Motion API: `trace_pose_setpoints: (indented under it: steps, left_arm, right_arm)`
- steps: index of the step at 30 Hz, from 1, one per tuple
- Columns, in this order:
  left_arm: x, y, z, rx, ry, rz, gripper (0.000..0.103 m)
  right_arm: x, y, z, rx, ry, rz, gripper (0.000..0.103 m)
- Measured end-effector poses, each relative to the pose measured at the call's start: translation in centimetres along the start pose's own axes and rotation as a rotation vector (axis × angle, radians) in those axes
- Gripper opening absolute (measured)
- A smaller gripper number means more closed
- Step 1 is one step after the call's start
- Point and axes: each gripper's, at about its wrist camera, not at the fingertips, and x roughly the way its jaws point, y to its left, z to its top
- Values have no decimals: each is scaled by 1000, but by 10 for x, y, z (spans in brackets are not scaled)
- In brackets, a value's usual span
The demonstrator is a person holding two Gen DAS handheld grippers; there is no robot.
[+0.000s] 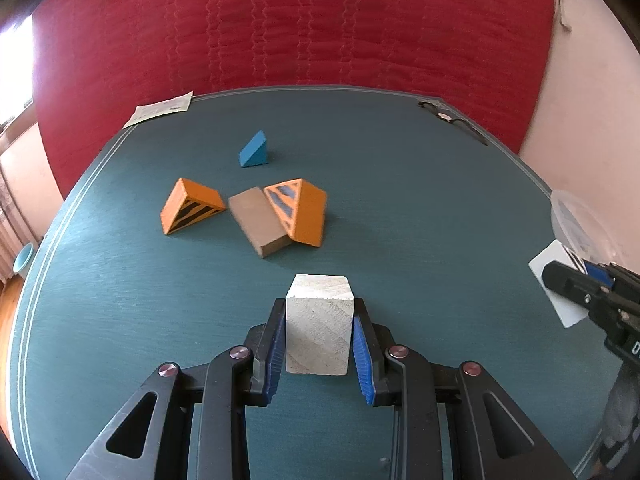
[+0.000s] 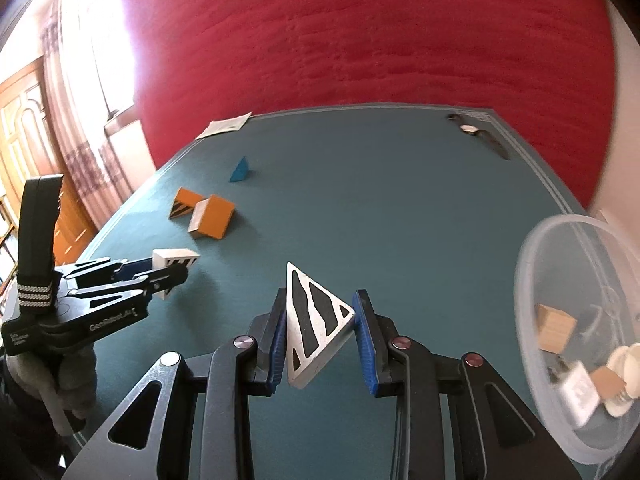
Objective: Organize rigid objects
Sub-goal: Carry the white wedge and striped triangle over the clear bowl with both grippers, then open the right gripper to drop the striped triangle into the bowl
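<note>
Only the right wrist view shows the clear plastic container (image 2: 576,336) at the table's right side, with a few wooden pieces lying inside it; the left wrist view catches just a sliver of its rim. The left wrist view alone shows the plain brown block (image 1: 260,222) lying flat against an orange wedge with blue stripes (image 1: 300,212), while from the right these two overlap and are hard to separate. Both views take in the orange wedge with black stripes (image 1: 190,210), the small blue wedge (image 1: 254,150) farther back, a slip of paper (image 1: 160,110) at the far left edge and a wristwatch (image 2: 476,132) at the far right corner. The table (image 1: 420,200) has a dark teal top with pale edge lines; behind it hangs a red quilted cloth (image 1: 300,20), and a bright window and wooden door stand off to the left. The left gripper (image 1: 320,332) has its jaws pinching a pale wooden block (image 1: 320,320), held just above the near table. The right gripper (image 2: 320,328) has its jaws pinching a white triangular block with black stripes (image 2: 316,320), raised beside the container.
</note>
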Motion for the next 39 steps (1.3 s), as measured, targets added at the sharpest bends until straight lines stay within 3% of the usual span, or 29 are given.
trace_pose_setpoints:
  steps: [26,39]
  left_arm:
    - [-4,-69,2,89,12,-84,32]
    - [-7,-100,4,156,14,-120,32]
  right_arm:
    - [-59,-110,-12,194,-107,-244,32]
    - [-70,-159,-20,309,-133,-313,33]
